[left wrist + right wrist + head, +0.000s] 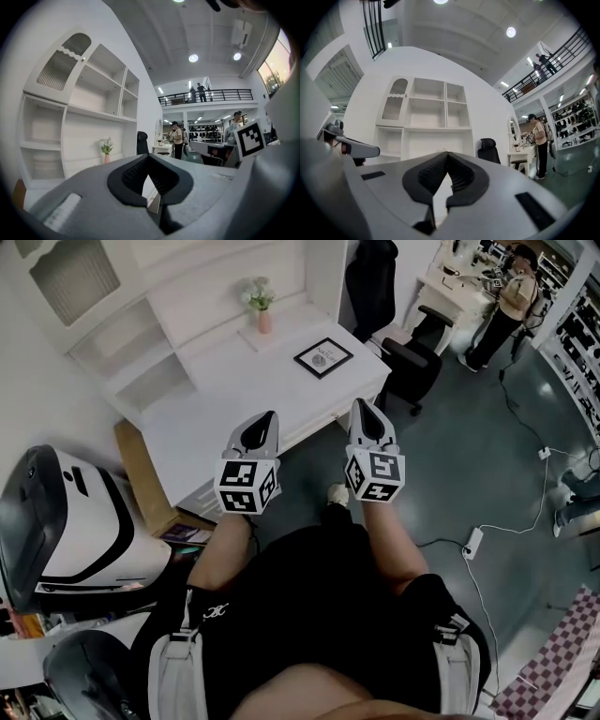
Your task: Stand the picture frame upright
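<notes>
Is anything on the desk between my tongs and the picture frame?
Nothing visible. Only bare desk lies between the left tongs, the right tongs and the flat picture frame; the flower vase stands off to the side.

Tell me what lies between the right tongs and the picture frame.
Only bare white desk: the head view shows nothing standing between the right tongs and the picture frame lying flat.

The head camera is looking steeply down onto the left gripper (270,420), right gripper (362,409) and white desk (225,390); both gripper views are looking level from the desk's near edge, sharing the far shelf unit (426,117), black chair (488,149) and standing person (540,140).
</notes>
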Motion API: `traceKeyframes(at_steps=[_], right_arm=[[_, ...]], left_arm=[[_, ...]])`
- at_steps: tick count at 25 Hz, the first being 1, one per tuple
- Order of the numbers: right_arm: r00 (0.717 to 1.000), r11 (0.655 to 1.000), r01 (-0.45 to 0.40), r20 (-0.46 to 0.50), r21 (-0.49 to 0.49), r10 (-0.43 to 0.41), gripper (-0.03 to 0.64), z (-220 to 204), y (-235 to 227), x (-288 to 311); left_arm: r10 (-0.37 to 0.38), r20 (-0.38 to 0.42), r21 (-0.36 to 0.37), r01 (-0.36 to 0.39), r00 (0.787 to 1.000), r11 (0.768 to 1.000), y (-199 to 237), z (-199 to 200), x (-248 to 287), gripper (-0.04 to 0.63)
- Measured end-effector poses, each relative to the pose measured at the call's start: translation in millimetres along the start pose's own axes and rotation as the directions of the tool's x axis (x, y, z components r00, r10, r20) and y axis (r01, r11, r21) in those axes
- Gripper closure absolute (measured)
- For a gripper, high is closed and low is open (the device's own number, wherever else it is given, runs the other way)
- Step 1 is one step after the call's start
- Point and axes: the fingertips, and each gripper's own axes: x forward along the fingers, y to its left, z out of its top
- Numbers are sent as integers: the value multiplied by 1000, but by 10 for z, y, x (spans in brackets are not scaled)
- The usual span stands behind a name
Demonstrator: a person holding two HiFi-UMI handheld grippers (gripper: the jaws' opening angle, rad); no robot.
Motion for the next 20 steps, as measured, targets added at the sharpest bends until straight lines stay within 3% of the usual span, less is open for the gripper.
traceKeyframes(at_steps=[7, 20], right_arm=[[999, 999, -30, -15, 12, 31, 616, -211, -366, 737], [992, 997, -61, -109, 56, 67, 615, -469, -1453, 2574]], left_arm=[[27, -12, -14, -27, 1000, 1000, 204, -83, 790, 579], [75, -100, -38, -79, 992, 996, 641, 35, 2823, 580]])
